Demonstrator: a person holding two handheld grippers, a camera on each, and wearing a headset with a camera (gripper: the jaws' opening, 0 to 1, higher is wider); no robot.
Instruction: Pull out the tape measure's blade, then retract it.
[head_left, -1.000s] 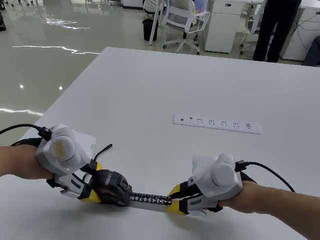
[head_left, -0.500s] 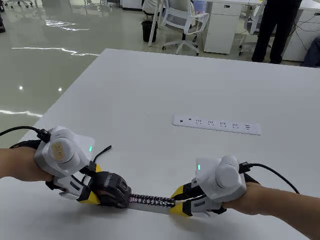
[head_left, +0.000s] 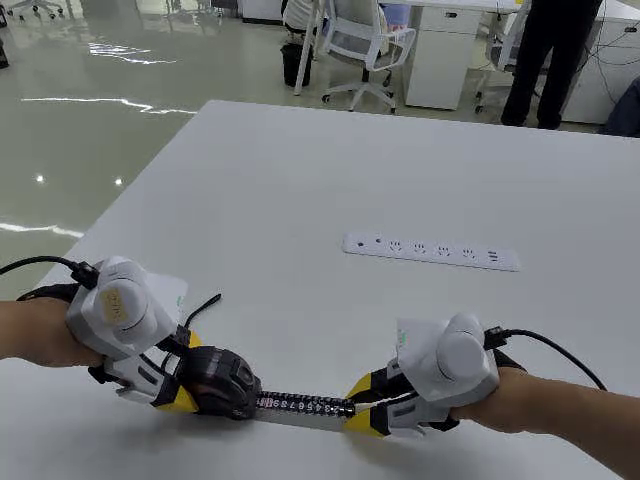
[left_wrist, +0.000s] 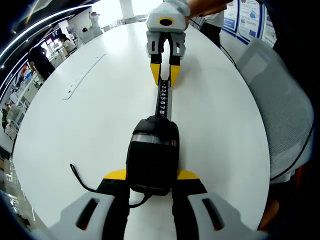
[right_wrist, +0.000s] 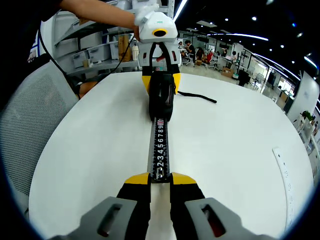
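On the white workbench (head_left: 300, 180), near its front edge, my left gripper (head_left: 188, 370) clamps the black tape measure case (head_left: 222, 382) and my right gripper (head_left: 360, 404) pinches the tip of the blade (head_left: 305, 405). Little blade is out; I should draw it straight and level, case pinned flat.

On my table (head_left: 300, 170) the tape measure (head_left: 222, 380) sits left, between my left gripper (head_left: 188, 372) jaws; its blade (head_left: 305, 405) runs right into my right gripper (head_left: 359, 404). A power strip (head_left: 432, 252) lies behind.
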